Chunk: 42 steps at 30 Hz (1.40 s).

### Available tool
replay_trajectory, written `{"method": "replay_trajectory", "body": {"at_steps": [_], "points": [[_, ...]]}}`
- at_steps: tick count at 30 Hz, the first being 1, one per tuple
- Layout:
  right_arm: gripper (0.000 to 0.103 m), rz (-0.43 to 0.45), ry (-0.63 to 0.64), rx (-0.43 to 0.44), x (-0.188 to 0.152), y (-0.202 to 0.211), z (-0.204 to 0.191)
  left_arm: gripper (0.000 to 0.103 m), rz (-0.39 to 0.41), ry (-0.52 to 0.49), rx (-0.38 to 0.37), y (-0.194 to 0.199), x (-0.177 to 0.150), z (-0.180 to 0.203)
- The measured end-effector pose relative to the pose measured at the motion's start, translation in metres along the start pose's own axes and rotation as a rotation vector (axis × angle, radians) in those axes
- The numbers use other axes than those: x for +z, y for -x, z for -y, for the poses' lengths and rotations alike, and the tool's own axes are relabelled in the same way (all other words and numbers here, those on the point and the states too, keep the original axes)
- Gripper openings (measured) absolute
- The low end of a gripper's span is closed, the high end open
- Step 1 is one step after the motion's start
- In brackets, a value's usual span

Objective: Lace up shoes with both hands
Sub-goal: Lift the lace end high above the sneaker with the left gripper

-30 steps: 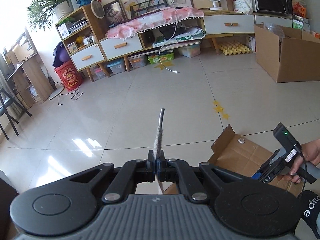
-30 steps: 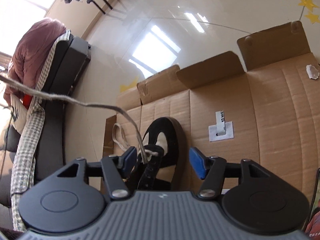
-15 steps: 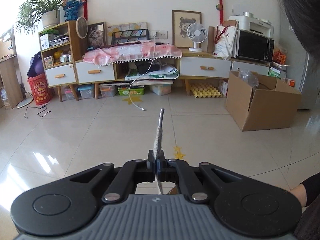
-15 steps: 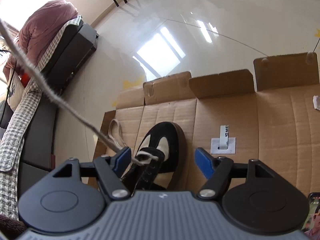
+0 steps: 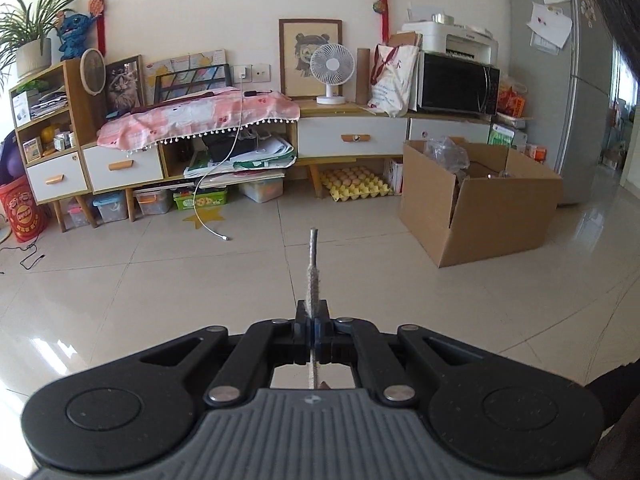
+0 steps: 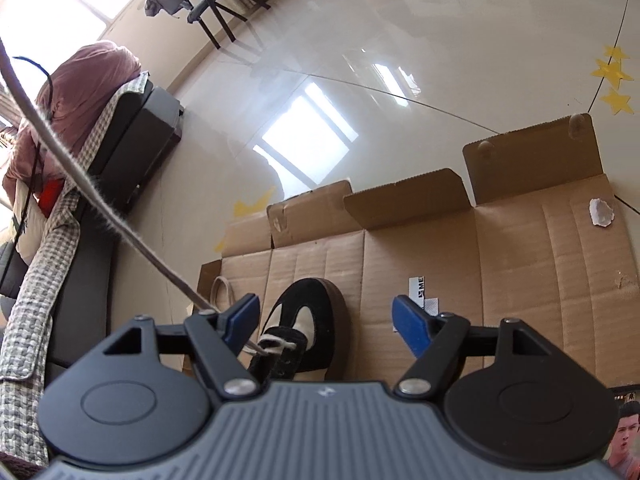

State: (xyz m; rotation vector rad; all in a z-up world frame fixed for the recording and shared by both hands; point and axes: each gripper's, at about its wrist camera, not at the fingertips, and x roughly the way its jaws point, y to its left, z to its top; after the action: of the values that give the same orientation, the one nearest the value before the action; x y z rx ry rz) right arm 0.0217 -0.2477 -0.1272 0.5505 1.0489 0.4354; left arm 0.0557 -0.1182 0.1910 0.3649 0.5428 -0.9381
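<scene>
Both grippers were in frame. Left gripper [image 5: 311, 322] was pressed together on the shoelace [image 5: 312, 276], tip sticking out toward 12 o'clock, pointing over the tiled floor [image 5: 160, 280]. In the right wrist view the same lace ran taut from the shoe [image 6: 308, 320] up to 10 o'clock, crossing the left blue pad. Right gripper [image 6: 326, 318] was spread with its jaws opening, pads not pressing on anything; shoe sat between and below them at 6 o'clock, on the flattened cardboard [image 6: 520, 272].

Step in hand, my read: drawing slack through an eyelet. Next move likely needs the right gripper to steady the shoe or pick the other lace end [image 6: 222, 286], loose at 9 o'clock.
</scene>
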Motion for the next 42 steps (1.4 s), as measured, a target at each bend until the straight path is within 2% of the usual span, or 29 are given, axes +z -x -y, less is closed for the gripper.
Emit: {"method": "replay_trajectory", "body": {"at_steps": [6, 13, 18, 23, 26, 31, 38, 42], "points": [[0.078, 0.007, -0.013, -0.011, -0.002, 0.002, 0.006, 0.001, -0.307, -0.166, 0.083, -0.01, -0.035, 0.003], [0.079, -0.001, -0.023, -0.02, -0.006, -0.002, 0.006, 0.001, -0.658, -0.322, 0.103, 0.02, -0.095, -0.005], [0.082, -0.004, -0.028, -0.013, -0.011, -0.003, -0.001, 0.001, -0.821, -0.408, 0.108, 0.062, -0.111, -0.008], [0.083, 0.001, -0.033, 0.008, -0.012, -0.002, -0.013, 0.001, -0.959, -0.478, 0.173, 0.097, -0.113, -0.013], [0.084, 0.009, -0.021, 0.023, -0.011, 0.001, -0.023, 0.001, -1.019, -0.523, 0.215, 0.112, -0.112, -0.01], [0.086, 0.017, 0.012, 0.024, -0.011, 0.002, -0.037, 0.001, -1.062, -0.633, 0.251, 0.125, -0.112, 0.004], [0.086, 0.017, 0.032, 0.028, -0.015, 0.003, -0.047, 0.001, -1.046, -0.699, 0.243, 0.12, -0.112, 0.014], [0.087, 0.021, 0.054, 0.038, -0.015, 0.002, -0.052, 0.001, -1.034, -0.701, 0.234, 0.108, -0.122, 0.014]]}}
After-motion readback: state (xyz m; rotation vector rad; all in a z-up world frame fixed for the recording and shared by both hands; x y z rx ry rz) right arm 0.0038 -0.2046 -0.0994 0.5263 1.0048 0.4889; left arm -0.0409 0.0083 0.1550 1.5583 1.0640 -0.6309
